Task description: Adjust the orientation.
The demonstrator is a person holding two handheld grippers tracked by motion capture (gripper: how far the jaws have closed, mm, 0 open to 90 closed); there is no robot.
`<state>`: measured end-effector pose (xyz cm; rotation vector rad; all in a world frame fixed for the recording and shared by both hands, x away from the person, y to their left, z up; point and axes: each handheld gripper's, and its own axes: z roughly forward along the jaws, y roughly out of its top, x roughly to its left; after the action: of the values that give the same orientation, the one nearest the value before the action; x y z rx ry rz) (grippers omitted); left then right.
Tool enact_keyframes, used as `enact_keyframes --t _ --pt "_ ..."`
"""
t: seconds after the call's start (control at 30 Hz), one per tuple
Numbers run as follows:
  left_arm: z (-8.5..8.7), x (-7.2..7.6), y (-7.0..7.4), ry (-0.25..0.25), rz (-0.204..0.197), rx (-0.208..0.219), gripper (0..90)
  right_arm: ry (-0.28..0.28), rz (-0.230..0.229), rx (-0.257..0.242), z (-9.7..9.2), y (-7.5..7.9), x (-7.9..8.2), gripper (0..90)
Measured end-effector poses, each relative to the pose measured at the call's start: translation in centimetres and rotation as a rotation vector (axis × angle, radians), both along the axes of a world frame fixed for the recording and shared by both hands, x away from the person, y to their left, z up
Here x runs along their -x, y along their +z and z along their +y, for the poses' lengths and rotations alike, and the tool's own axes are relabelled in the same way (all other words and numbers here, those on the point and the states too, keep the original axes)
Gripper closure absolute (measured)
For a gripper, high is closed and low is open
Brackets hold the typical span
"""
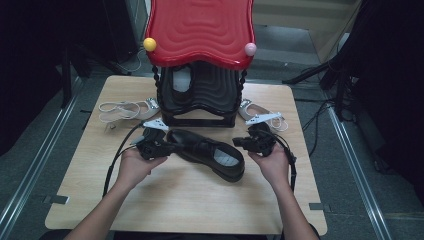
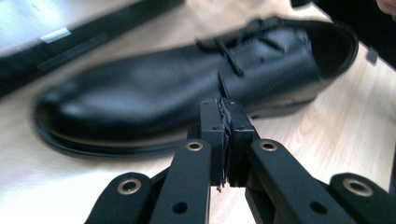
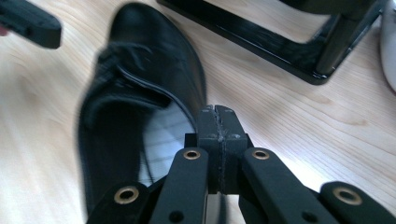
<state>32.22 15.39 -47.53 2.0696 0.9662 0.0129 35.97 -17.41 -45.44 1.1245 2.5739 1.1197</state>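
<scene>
A pale wooden desk (image 1: pixel 190 200) carries a black lace-up shoe (image 1: pixel 207 152) lying near its middle, toe toward 10 o'clock and heel toward 4 o'clock in the high view. A person's forearms come in from 6 o'clock, each hand holding a tool.

The left tool (image 1: pixel 172 147) sits at 9 o'clock of the shoe, its tip against or just beside the toe end; I cannot tell which. In the left gripper view, the left tool (image 2: pixel 225 114) has its jaws pressed together with nothing between them, and the shoe (image 2: pixel 187 88) lies side-on just beyond the tip, laces up.

The right tool (image 1: pixel 239 142) sits at 3 o'clock of the shoe, close to the heel. In the right gripper view, the right tool (image 3: pixel 217 122) also has its jaws closed flat on each other, gripping nothing. The shoe (image 3: pixel 140 93) lies at 10 o'clock from that tip, its opening and pale insole showing, the jaws just beside its rim.

Behind the shoe, at 12 o'clock, stands a black rack (image 1: pixel 200 95) under a red wavy top (image 1: pixel 200 30) with a yellow ball (image 1: pixel 149 44) and a pink ball (image 1: pixel 250 49) at its front corners. A white sandal (image 1: pixel 127 109) lies at 10 o'clock on the desk, another pale shoe (image 1: pixel 260 117) at 2 o'clock.
</scene>
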Motion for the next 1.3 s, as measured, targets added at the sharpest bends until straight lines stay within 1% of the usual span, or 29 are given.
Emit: enact_keyframes --t 0.03,0.07,0.13,0.17,0.23,0.27,0.3,0.37,0.4,0.47,0.57,0.63,0.67,0.7,0.73,0.77,0.8,0.83,0.9,0.97,1.03,1.1,1.17,1.3 --pt "-0.2 0.0 -0.4 -0.002 0.016 0.019 89.6 -0.008 -0.011 0.010 0.0 -0.3 0.0 90.0" --pt "-0.3 0.1 -0.7 -0.002 0.024 0.024 89.6 -0.004 0.002 0.008 0.1 -0.5 -0.1 90.0" --pt "-0.9 0.1 -1.3 -0.009 0.025 -0.003 89.5 -0.012 0.007 0.034 0.4 -0.9 -0.2 90.0" --pt "-1.2 0.1 -1.5 -0.010 0.026 -0.005 89.4 -0.010 0.002 0.039 0.5 -1.0 -0.3 90.0" --pt "-1.5 0.1 -1.8 -0.008 0.023 0.005 89.0 -0.014 0.005 0.035 0.5 -1.2 -0.2 90.0" --pt "-1.7 0.1 -1.9 -0.016 0.030 0.007 88.7 -0.019 0.007 0.033 0.5 -1.2 -0.2 90.0" --pt "-1.9 0.1 -2.0 -0.017 0.029 0.003 88.0 -0.017 -0.002 0.029 0.5 -1.3 -0.1 90.0" --pt "-2.2 0.0 -2.2 -0.031 0.032 -0.005 87.7 -0.015 0.002 0.026 0.4 -1.3 0.1 90.0" --pt "-2.3 0.0 -2.3 -0.033 0.034 0.007 87.8 -0.015 0.003 0.025 0.4 -1.3 0.2 90.0" --pt "-2.5 -0.1 -2.4 -0.040 0.033 0.006 88.3 -0.016 -0.003 0.018 0.4 -1.4 0.4 90.0" --pt "-2.6 -0.2 -2.4 -0.047 0.039 0.005 88.9 -0.031 0.012 0.004 0.2 -1.5 0.8 90.0" --pt "-2.7 -0.2 -2.5 -0.054 0.034 -0.003 88.9 -0.033 0.014 0.003 0.2 -1.5 1.1 90.0" --pt "-2.8 -0.2 -2.5 -0.059 0.038 -0.004 88.9 -0.034 0.012 0.006 0.2 -1.5 1.2 90.0" --pt "-2.8 -0.2 -2.5 -0.059 0.032 -0.010 88.9 -0.035 0.018 0.008 0.3 -1.4 1.4 90.0" --pt "-2.8 -0.2 -2.6 -0.060 0.032 -0.006 88.8 -0.039 0.022 0.008 0.3 -1.4 1.6 90.0" --pt "-2.9 -0.3 -2.7 -0.068 0.046 0.003 88.5 -0.049 0.018 0.006 0.3 -1.5 1.8 90.0" --pt "-2.9 -0.3 -2.7 -0.072 0.051 0.010 88.4 -0.059 0.025 -0.001 0.3 -1.5 2.1 90.0" --pt "-3.0 -0.3 -2.8 -0.067 0.044 0.005 88.3 -0.065 0.032 -0.005 0.3 -1.5 2.2 90.0" --pt "-3.1 -0.4 -2.8 -0.074 0.053 0.011 88.4 -0.075 0.036 -0.009 0.2 -1.5 2.6 90.0" --pt "-3.2 -0.4 -2.7 -0.072 0.047 0.005 88.4 -0.069 0.043 -0.022 0.1 -1.6 2.9 90.0" --pt "-3.3 -0.5 -2.7 -0.080 0.065 0.018 88.5 -0.086 0.044 -0.022 0.1 -1.6 3.3 90.0" --pt "-3.3 -0.4 -2.7 -0.080 0.059 0.010 88.4 -0.085 0.054 -0.031 0.2 -1.7 3.6 90.0" --pt "-3.4 -0.5 -2.7 -0.076 0.063 0.020 88.2 -0.093 0.049 -0.030 0.3 -1.6 4.0 90.0" --pt "-3.4 -0.7 -2.7 -0.075 0.065 0.023 87.8 -0.098 0.066 -0.037 0.4 -1.7 4.7 90.0"
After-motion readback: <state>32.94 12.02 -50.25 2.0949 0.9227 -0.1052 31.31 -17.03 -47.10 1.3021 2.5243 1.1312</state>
